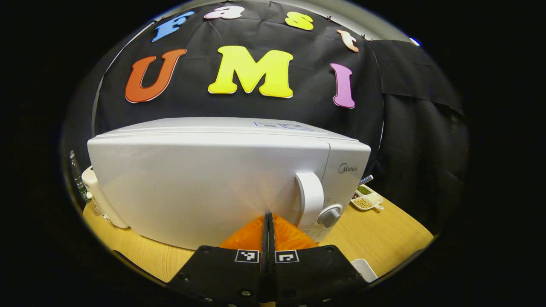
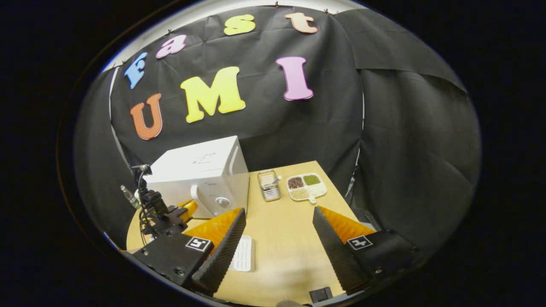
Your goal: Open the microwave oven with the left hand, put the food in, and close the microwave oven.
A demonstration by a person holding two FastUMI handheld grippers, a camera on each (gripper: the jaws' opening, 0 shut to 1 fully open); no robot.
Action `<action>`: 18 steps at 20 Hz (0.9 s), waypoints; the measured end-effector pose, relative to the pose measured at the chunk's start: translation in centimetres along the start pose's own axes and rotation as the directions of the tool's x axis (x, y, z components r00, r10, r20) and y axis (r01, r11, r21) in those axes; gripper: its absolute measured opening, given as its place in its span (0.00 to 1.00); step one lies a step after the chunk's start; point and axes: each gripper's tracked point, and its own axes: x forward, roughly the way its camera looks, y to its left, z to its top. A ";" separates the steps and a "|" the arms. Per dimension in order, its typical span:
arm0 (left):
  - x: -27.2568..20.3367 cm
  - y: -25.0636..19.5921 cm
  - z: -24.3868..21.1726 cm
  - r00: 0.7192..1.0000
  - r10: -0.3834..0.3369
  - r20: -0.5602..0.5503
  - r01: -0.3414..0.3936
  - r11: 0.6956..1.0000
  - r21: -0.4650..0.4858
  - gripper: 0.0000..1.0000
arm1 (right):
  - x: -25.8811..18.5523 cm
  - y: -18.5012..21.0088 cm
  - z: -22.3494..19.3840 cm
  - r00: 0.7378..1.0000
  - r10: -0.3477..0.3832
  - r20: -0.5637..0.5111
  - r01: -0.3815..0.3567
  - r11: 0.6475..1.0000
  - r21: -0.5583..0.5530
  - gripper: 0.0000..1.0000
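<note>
Left gripper [image 1: 268, 221]: at the bottom centre of the left gripper view, fingers pressed together with nothing between them, tips just short of the microwave door, left of the handle. It also appears at the lower left of the right gripper view [image 2: 187, 209], in front of the microwave.

Right gripper [image 2: 279, 221]: at the bottom of the right gripper view, fingers spread wide and empty, above the table.

Microwave [image 1: 213, 183]: white, door shut, across the middle of the left gripper view; at centre left of the right gripper view [image 2: 204, 179].

Handle [image 1: 310, 198]: white vertical bar at the door's right edge, with a round knob [image 1: 330, 215] just right of it.

Table [image 2: 290, 238]: light wood, carrying everything.

Divided dish [image 2: 306, 186]: white, beyond the right gripper near the far edge; one compartment of dark grains, one of green, one of pale beans. It sits at centre right of the left gripper view [image 1: 366, 198].

Wire basket [image 2: 268, 185]: just left of the dish, right of the microwave; contents unclear.

White tray [image 2: 243, 253]: ribbed, flat on the table beside the right gripper's left finger; whether it holds food I cannot tell.

Bottle [image 2: 129, 196]: clear, left of the microwave.
</note>
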 end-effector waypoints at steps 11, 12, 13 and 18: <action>-10.0 4.6 0.8 0.989 0.145 0.007 -0.145 0.977 0.158 0.93 | -2.2 2.6 0.3 0.998 0.030 0.062 -0.029 0.999 -0.020 0.92; -11.6 4.2 1.5 0.990 0.137 0.017 -0.138 0.979 0.149 0.82 | -2.6 3.1 0.5 0.996 0.037 0.077 -0.035 0.999 -0.027 0.92; -13.2 3.9 2.5 0.991 0.133 0.033 -0.136 0.981 0.141 0.94 | -3.0 3.6 0.6 0.995 0.041 0.092 -0.038 0.999 -0.034 1.00; -23.0 2.7 7.8 0.987 0.122 0.108 -0.133 0.986 0.100 0.89 | -6.5 6.8 1.8 0.976 0.074 0.204 -0.052 0.993 -0.109 0.92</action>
